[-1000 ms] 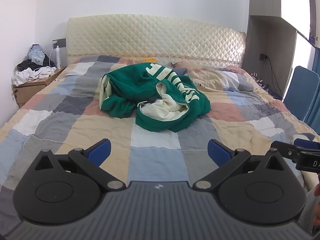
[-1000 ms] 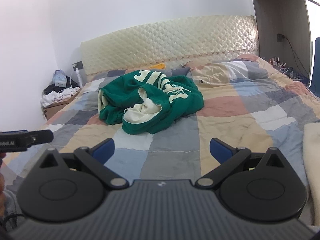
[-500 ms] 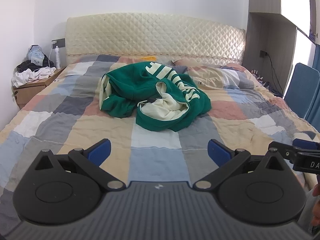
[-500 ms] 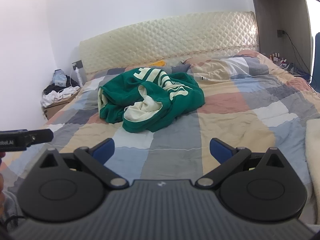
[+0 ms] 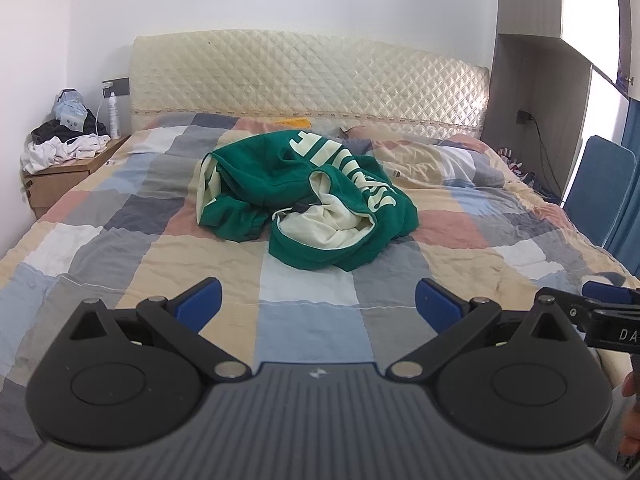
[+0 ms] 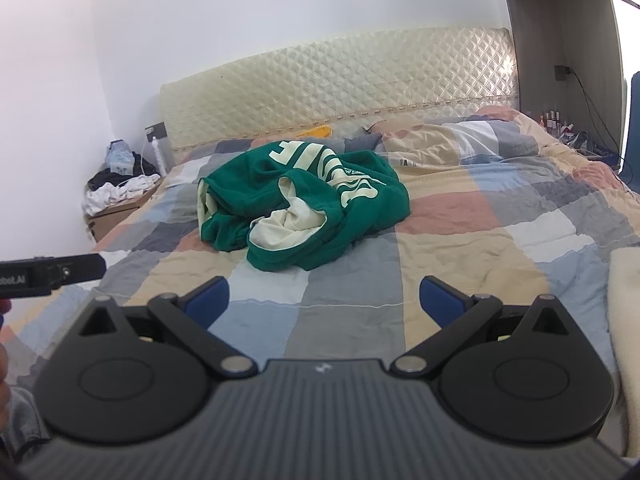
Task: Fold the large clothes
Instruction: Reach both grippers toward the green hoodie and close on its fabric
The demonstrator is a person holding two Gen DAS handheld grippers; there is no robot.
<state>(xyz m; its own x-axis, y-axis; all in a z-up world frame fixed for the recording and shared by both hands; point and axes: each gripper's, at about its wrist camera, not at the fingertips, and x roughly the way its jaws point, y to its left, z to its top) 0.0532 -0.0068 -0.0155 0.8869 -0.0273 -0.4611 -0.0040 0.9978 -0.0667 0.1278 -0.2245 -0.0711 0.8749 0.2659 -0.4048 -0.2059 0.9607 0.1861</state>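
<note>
A crumpled green sweatshirt (image 5: 304, 196) with cream lining and cream letters lies in a heap on the middle of the patchwork quilt (image 5: 120, 248). It also shows in the right wrist view (image 6: 308, 204). My left gripper (image 5: 318, 306) is open over the near part of the bed, well short of the sweatshirt, with nothing between its blue pads. My right gripper (image 6: 323, 300) is open too, equally far from the garment. The right gripper's body pokes in at the right edge of the left wrist view (image 5: 608, 316); the left gripper's body (image 6: 48, 274) shows at the left of the right wrist view.
A padded cream headboard (image 5: 308, 76) backs the bed. A bedside table (image 5: 60, 172) at the left carries piled clothes and a bottle. A blue chair (image 5: 600, 192) stands at the right. A bunched duvet (image 5: 440, 164) lies by the pillows. A cream blanket (image 6: 624, 320) lies at the right edge.
Both grippers have tilted or risen slightly, so the bed and sweatshirt sit a little lower in view. The sweatshirt itself has not moved, and both grippers stay open.
</note>
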